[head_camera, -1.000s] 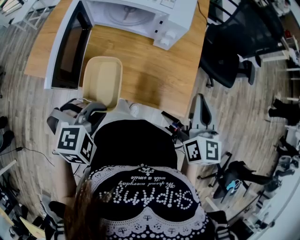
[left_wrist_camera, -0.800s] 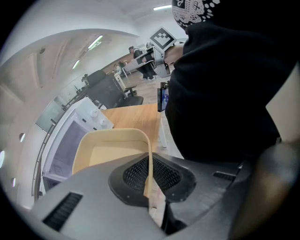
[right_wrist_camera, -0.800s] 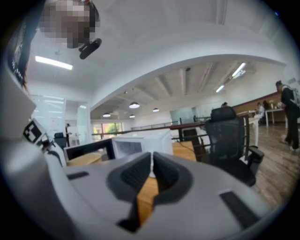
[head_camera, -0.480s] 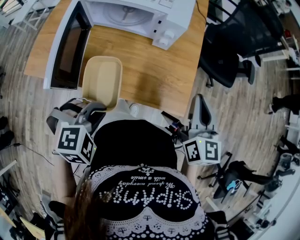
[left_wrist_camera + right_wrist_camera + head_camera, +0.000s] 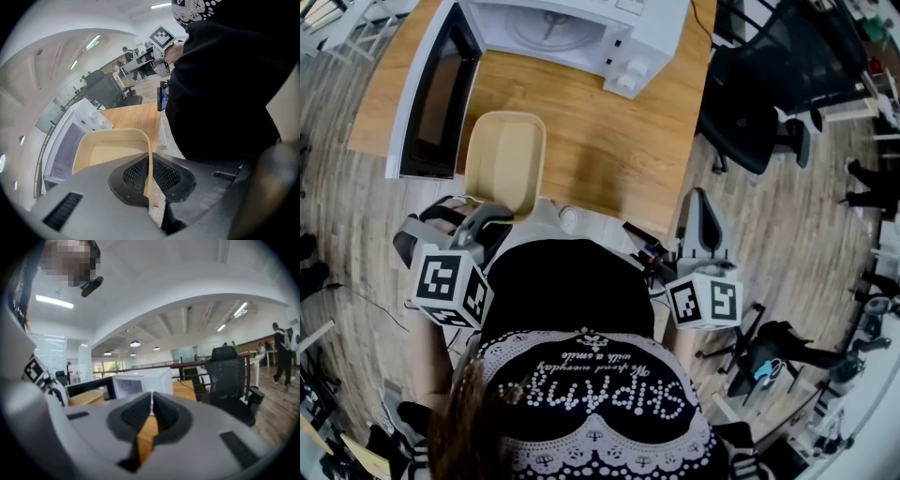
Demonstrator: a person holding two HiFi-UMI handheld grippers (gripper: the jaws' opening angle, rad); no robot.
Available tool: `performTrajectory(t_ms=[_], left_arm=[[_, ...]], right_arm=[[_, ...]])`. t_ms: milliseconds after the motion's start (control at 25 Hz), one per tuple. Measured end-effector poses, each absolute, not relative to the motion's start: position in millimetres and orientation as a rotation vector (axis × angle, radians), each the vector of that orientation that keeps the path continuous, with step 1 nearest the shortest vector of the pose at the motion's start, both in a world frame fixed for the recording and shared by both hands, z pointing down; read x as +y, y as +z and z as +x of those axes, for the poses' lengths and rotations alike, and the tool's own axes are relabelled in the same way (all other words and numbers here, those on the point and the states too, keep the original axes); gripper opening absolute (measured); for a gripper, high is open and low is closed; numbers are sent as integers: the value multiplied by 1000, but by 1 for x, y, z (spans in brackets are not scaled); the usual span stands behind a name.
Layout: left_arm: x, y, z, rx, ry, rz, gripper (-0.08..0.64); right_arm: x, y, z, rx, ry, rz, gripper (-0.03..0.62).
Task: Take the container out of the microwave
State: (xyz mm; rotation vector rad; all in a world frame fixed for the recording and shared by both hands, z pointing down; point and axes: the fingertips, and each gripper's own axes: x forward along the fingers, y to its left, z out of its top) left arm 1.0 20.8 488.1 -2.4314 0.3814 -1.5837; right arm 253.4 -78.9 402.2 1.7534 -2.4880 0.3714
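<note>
Container point(image 5: 504, 161) out of the microwave point(image 5: 581, 28), at the worktop's point(image 5: 609, 141) near edge, your left gripper's point(image 5: 149, 176) jaws pinching one thin wall; your right gripper point(image 5: 151, 411) is closed on nothing. Loosen that one-sided grip carelessly and it could tip off the edge.

a wooden surface point(image 5: 609, 150) carries a white microwave point(image 5: 581, 33), door open, well beyond the left gripper point(image 5: 484, 214) jaws, and a cream container point(image 5: 504, 161), its near rim between those jaws.

black top point(image 5: 567, 291), white lace print; grey left hand-held gripper point(image 5: 495, 214), grey right hand-held gripper point(image 5: 701, 195)
</note>
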Motion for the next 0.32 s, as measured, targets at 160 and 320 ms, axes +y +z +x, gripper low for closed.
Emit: performTrajectory(t_ms=[160,320], left_arm=[[20,488,1,380,-1586,-2428,38],[21,488,2,378,-1587,-2425,38]], right_arm=[[-79,403,254,-2487,374,1755,35],[-78,403,255,-2486,372,1757,35]])
